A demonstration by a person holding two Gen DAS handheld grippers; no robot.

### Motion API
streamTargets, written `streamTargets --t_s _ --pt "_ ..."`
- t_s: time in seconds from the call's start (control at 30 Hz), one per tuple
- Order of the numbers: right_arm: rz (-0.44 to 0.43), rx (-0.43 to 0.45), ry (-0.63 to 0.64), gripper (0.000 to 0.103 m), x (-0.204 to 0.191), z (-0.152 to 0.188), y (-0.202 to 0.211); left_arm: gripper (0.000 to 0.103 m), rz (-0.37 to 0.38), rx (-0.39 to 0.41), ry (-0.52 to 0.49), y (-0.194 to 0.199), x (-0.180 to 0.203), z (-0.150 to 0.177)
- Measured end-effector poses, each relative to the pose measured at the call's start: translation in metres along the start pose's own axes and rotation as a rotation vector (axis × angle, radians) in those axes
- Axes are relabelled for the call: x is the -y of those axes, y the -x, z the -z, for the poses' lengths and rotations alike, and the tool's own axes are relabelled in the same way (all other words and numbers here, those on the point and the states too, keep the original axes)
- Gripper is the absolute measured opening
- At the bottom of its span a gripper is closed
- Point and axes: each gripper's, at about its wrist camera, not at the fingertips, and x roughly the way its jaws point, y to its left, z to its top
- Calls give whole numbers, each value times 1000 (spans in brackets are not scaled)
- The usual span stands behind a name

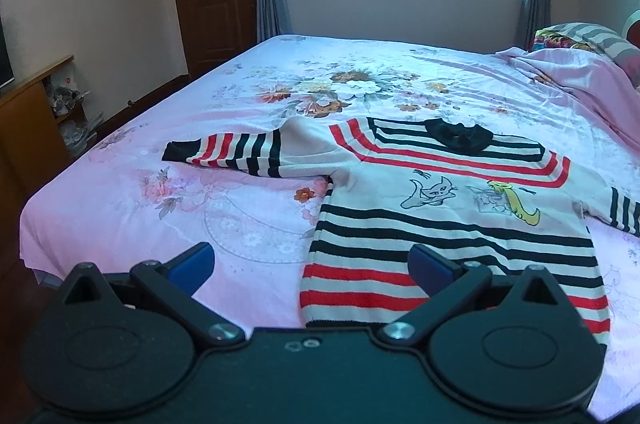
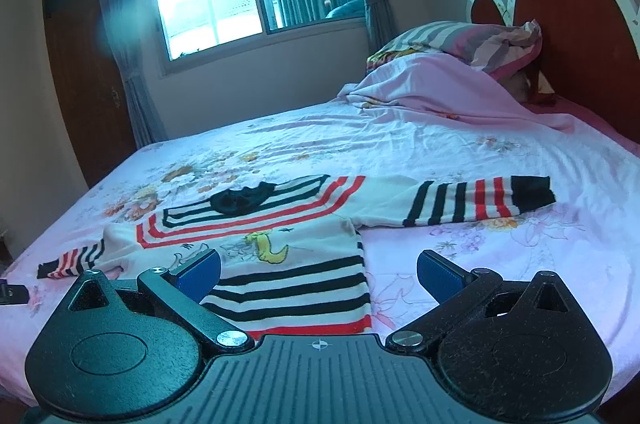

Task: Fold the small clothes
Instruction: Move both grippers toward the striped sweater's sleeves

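While the striped sweater (image 1: 452,207) lies flat on the bed (image 1: 240,95), collar toward the window, sleeves sideways, both grippers' jaws gape wide, empty.

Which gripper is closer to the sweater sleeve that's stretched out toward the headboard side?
Right. The right gripper hovers open over the hem corner just below that sleeve. The left gripper hovers open at the sweater's opposite hem corner, with the sleeve across the body.

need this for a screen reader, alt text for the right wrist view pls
A small striped sweater lies spread flat on a pink floral bed, sleeves out to both sides. The open right gripper hovers over its hem, holding nothing.
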Motion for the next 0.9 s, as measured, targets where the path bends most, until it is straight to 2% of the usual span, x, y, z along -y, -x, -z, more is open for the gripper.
streamTargets --t_s 0.3,0.4,0.43,0.63,0.9 --pt "-56 -19 50 103 -18 -6 -22 102 -20 4 27 -19 -8 -14" --pt "-74 -22 61 103 -24 -8 -29 102 -14 34 45 -25 -12 -20" --pt "-82 -21 63 103 -26 -9 -32 102 -16 13 45 -29 -12 -21" --pt "-115 -30 101 103 -45 -17 -54 102 -44 14 10 -45 -16 -33" --pt "-159 -43 124 103 -68 -24 -87 102 -51 -6 23 -72 -22 -48"
